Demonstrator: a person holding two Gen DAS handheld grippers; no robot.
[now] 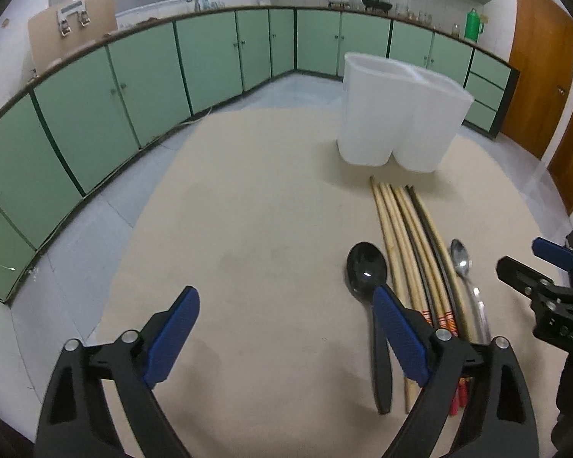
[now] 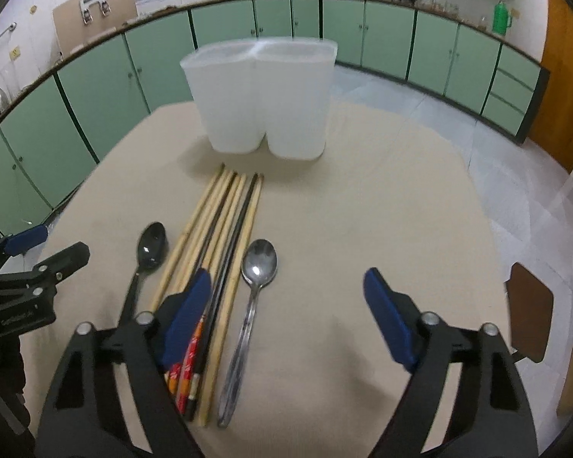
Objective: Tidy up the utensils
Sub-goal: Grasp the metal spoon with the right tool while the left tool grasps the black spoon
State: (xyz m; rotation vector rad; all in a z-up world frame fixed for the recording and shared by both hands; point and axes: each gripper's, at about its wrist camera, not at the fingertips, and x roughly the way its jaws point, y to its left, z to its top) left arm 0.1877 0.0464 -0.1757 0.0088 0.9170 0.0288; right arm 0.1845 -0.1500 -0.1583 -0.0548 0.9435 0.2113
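Translucent plastic holder point(image 2: 259, 103), slim wooden chopsticks point(image 2: 225, 229) – rounded metal spoon point(image 2: 259, 263) alongside.

Few markings are legible in this kitchen scene. In the left wrist view, pale raised characters on the black body of the right gripper point(image 1: 554, 267) appear to read "045", though blur leaves them uncertain. A similar embossed line on the left gripper point(image 2: 53, 244) is too smeared to read.

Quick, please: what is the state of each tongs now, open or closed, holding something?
Left tongs: open, holding nothing.
Right tongs: open, holding nothing.
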